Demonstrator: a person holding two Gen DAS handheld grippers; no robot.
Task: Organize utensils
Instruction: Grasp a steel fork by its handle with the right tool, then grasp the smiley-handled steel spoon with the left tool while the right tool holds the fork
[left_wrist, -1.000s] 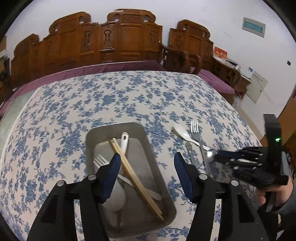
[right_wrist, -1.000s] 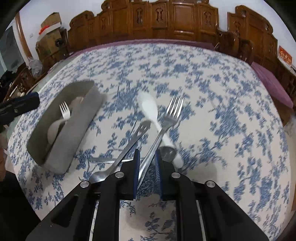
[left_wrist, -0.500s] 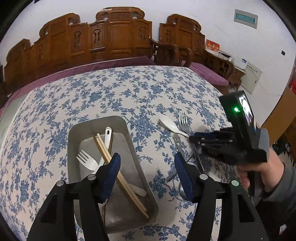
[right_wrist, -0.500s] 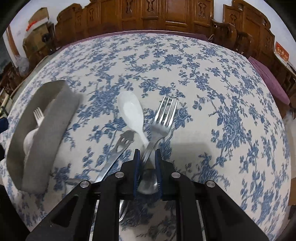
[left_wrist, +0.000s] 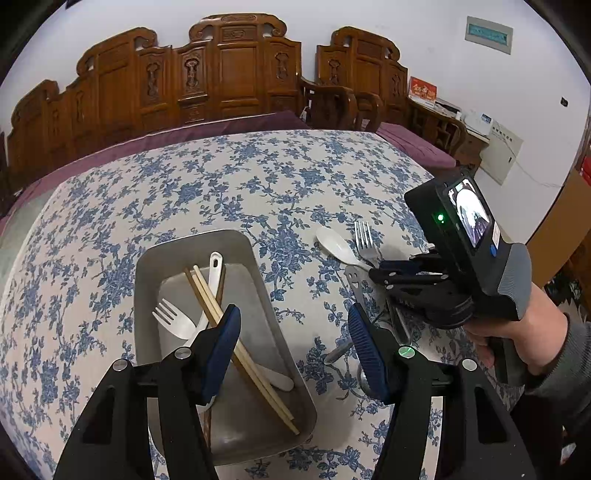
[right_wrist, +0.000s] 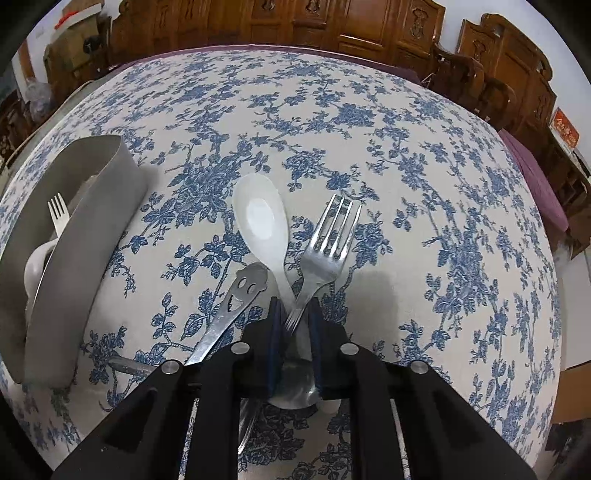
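Right gripper (right_wrist: 293, 314) fingers closing around metal fork (right_wrist: 325, 247) handle; left gripper (left_wrist: 293, 334) fingers wide, empty.

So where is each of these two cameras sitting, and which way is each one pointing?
Left wrist: on the left gripper, looking down over the tray; its open fingers, the right gripper and hand show.
Right wrist: on the right gripper, looking steeply down at the tablecloth; its jaws are closing around the steel fork.
Shared: tray, white spoon, steel fork, smiley-face handle.

Closing jaws around metal fork (right_wrist: 328, 251) handle
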